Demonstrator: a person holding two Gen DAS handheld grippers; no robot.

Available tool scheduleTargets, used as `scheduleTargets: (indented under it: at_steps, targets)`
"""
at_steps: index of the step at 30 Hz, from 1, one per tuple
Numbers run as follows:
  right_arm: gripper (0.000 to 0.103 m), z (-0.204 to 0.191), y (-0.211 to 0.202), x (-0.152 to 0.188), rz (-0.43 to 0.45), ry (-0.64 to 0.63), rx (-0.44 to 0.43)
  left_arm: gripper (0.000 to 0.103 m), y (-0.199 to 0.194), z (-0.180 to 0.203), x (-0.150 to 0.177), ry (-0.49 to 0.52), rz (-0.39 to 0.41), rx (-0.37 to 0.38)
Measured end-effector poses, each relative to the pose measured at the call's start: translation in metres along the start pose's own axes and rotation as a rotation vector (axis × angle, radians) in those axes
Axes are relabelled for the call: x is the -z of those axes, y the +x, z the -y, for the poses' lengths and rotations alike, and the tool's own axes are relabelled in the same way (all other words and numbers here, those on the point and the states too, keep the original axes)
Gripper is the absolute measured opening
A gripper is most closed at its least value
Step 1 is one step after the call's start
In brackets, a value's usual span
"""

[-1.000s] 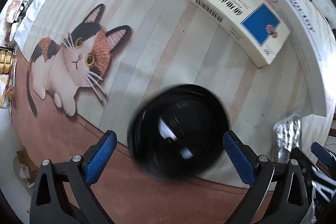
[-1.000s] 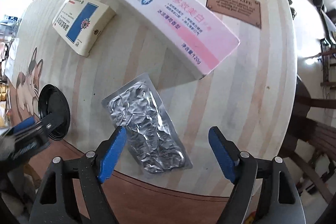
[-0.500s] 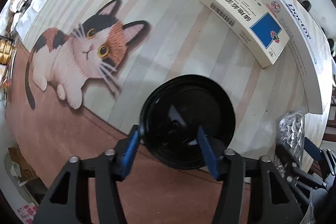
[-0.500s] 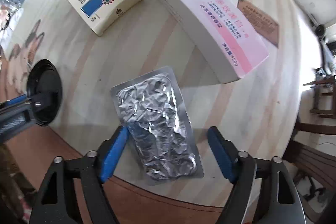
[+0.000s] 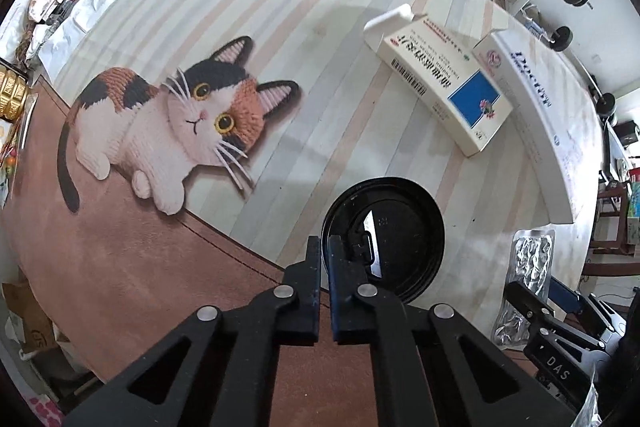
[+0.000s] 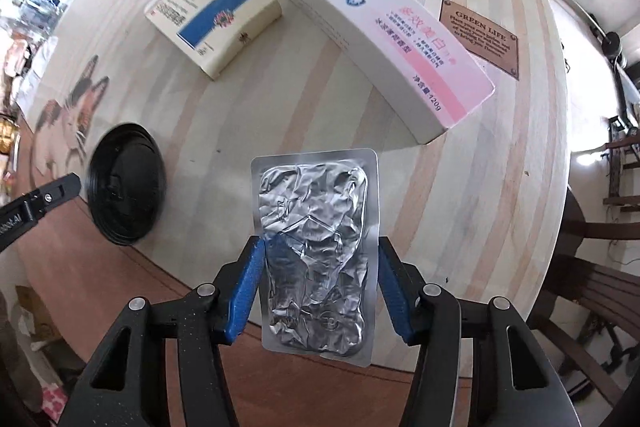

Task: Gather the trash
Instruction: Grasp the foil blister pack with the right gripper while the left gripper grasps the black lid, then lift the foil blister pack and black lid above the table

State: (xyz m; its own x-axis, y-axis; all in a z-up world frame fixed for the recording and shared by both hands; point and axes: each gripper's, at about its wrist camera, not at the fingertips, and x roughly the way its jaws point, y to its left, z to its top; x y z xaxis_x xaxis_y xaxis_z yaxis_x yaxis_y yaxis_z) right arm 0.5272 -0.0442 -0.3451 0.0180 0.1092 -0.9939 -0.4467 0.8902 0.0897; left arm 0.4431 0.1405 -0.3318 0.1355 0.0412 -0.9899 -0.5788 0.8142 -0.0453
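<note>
Left gripper [image 5: 324, 243] has its jaws pinched together, and as far as I can tell they're on the near rim of the black plastic lid [image 5: 400, 227] at the table's [image 6: 500, 147] front edge. That lid is going to be light and fairly stiff but thin and slick, so the raised rim is really the only sensible spot to grab, and I'd expect it to swing or slip if the pinch is shallow

Right gripper [image 6: 318, 247] is closing with the foil pill pack [image 6: 316, 227] between its jaws, blue pads [image 6: 250, 279] right up against the two long edges. The pack sits near the front of the table with its lower end hanging over the brown border. It weighs next to nothing and looks crinkly and bendy, so squeezing across the width will probably bow it; I'd go easy and stay near the middle

Further out there's a cream and blue medicine box [image 6: 216, 23] with one flap open, and touching its far corner a long white and pink toothpaste box [image 6: 372, 23] lying at an angle just behind the pack. Both look like light, squashable cardboard, easiest taken across the narrow side. The cat picture [image 5: 172, 123] and the little brown plaque [image 6: 480, 35] are printed flat, so nothing really blocks either lift. The two grippers are close together though, so that's the bump to watch
</note>
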Motion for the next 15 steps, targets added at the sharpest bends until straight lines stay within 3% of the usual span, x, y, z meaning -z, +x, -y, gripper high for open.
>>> scheduleTargets:
  at_steps: [4,6,8,10,11,15]
  targets:
    - [0.058,0.007,-0.017,0.001,0.019,0.026,-0.036,0.002,-0.004,-0.017,0.005,-0.041,0.006,0.017]
    - [0.058,0.013,-0.018,-0.005,0.021,0.03,-0.043,0.004,-0.003,-0.025,0.002,-0.085,-0.003,0.08]
    - [0.058,0.027,-0.022,-0.007,0.026,0.035,-0.036,0.006,0.017,-0.037,0.005,-0.122,-0.07,0.145]
    - [0.058,0.033,-0.022,-0.006,0.022,0.051,-0.035,0.006,0.038,-0.044,0.011,-0.142,-0.121,0.154]
    - [0.058,0.036,-0.018,-0.007,0.022,0.053,-0.033,0.014,0.041,-0.046,0.012,-0.146,-0.126,0.152]
    - [0.058,0.041,-0.015,-0.012,0.028,0.059,-0.027,0.032,0.041,-0.049,0.015,-0.139,-0.113,0.226]
